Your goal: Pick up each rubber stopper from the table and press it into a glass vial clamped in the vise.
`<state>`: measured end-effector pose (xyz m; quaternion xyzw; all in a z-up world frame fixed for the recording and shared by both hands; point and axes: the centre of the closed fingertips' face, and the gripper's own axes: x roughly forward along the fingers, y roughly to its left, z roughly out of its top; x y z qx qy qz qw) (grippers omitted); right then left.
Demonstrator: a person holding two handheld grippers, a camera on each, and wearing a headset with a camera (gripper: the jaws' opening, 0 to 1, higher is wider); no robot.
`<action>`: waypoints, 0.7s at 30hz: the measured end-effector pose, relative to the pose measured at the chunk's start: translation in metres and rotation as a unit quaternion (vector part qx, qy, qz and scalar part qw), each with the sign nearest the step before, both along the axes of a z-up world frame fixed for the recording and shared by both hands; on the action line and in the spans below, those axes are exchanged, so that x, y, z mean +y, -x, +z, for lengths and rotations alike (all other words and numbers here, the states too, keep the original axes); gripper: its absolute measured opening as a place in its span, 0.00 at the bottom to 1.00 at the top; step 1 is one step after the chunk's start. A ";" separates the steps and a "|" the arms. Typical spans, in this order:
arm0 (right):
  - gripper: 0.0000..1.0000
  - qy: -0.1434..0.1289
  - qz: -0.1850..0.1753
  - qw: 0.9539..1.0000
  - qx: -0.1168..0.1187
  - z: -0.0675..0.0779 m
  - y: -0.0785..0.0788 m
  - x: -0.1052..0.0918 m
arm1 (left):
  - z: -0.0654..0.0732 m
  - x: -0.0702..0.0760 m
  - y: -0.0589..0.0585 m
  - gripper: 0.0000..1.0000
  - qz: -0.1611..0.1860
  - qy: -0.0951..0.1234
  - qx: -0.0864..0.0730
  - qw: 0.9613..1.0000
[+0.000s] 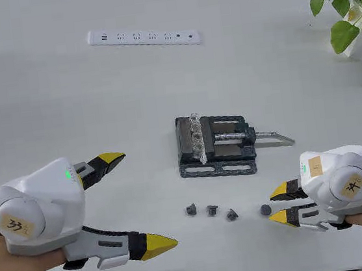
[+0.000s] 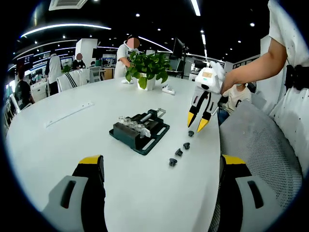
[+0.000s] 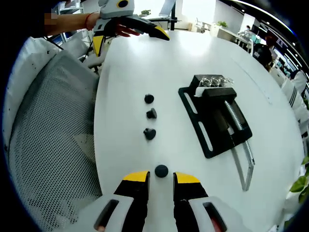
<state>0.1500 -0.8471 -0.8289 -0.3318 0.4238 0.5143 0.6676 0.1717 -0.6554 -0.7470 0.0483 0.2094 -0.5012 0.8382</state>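
One stopper (image 3: 161, 170) sits just ahead of right gripper (image 1: 275, 206), lower right in head view; its jaws slightly apart, empty. Left gripper (image 1: 148, 199) gapes wide, empty, farther off.

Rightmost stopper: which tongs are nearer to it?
Right. The right tongs sit just short of the stopper; the left tongs are far off to its left.

Bright, even overhead light on the white worktop (image 1: 67, 109), soft faint shadows under the vise (image 1: 216, 146), ceiling strip lights (image 2: 195, 7) glaring against a dark ceiling, gripper views bowed at edges, focus sharp
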 end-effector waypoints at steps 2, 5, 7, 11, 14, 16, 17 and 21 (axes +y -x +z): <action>0.13 0.006 0.010 1.000 0.002 -0.002 0.001 0.001 | -0.001 0.001 0.000 0.99 0.001 0.001 0.001 1.000; 0.13 0.014 0.018 1.000 0.003 -0.003 0.003 0.003 | -0.001 0.000 0.000 0.99 0.003 0.003 0.002 1.000; 0.13 0.019 0.023 1.000 0.002 -0.005 0.002 0.002 | -0.001 0.000 0.000 0.99 0.003 0.004 0.003 1.000; 0.13 0.026 0.032 0.999 0.002 -0.008 0.001 0.002 | -0.002 0.000 -0.001 0.99 0.005 0.007 0.004 1.000; 0.12 0.031 0.038 0.999 0.002 -0.008 0.001 0.002 | -0.002 0.000 -0.001 0.99 0.006 0.008 0.005 1.000; 0.11 0.033 0.041 0.999 0.002 -0.008 0.001 0.003 | -0.003 0.001 -0.002 0.99 0.006 0.009 0.006 1.000; 0.12 0.033 0.042 0.999 0.003 -0.008 0.001 0.003 | -0.003 0.001 -0.002 0.99 0.007 0.009 0.006 1.000; 0.11 0.039 0.049 0.998 0.002 -0.010 0.001 0.002 | -0.003 0.001 -0.002 0.99 0.007 0.011 0.007 1.000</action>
